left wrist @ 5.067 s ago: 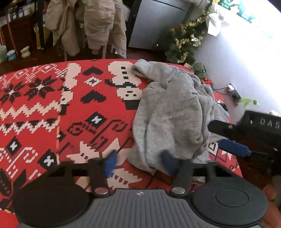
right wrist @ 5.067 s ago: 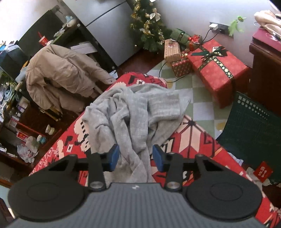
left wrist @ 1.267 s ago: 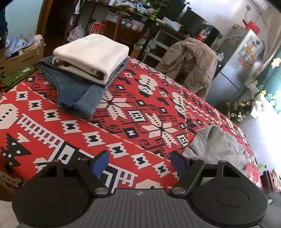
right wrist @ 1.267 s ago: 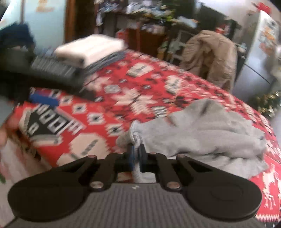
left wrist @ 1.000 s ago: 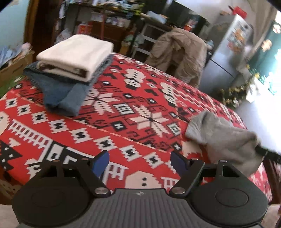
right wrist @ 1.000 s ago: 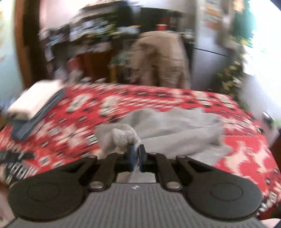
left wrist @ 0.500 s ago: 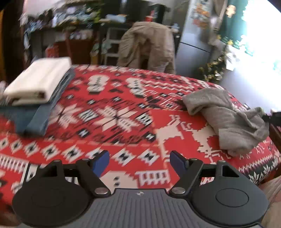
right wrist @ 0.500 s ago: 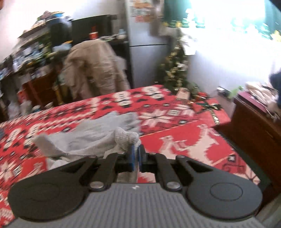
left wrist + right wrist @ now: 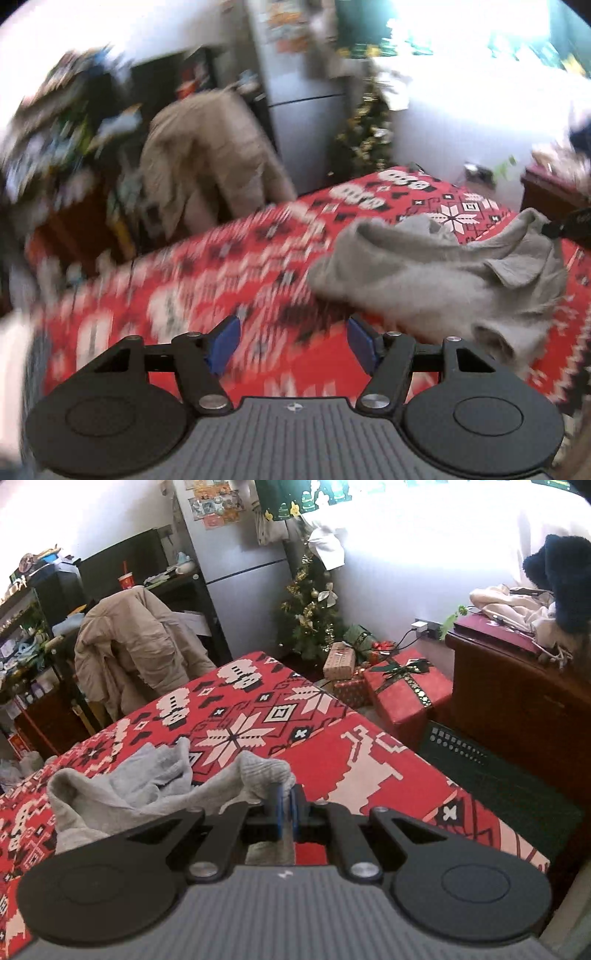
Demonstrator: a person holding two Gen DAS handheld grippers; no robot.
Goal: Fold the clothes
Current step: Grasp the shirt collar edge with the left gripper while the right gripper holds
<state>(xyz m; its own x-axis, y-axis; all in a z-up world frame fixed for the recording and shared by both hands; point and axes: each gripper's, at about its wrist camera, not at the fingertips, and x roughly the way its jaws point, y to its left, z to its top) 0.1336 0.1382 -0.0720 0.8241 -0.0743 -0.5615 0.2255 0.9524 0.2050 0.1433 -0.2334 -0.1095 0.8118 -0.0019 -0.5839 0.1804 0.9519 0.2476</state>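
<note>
The right gripper [image 9: 285, 806] clenches a fold of the grey sweater [image 9: 436, 275]; the left gripper [image 9: 292, 341], jaws just narrowing, holds nothing over the red patterned surface [image 9: 373, 760].

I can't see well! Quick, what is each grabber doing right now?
Left gripper: open, jaws just been closing, nothing between them.
Right gripper: shut on the grey sweater.
</note>
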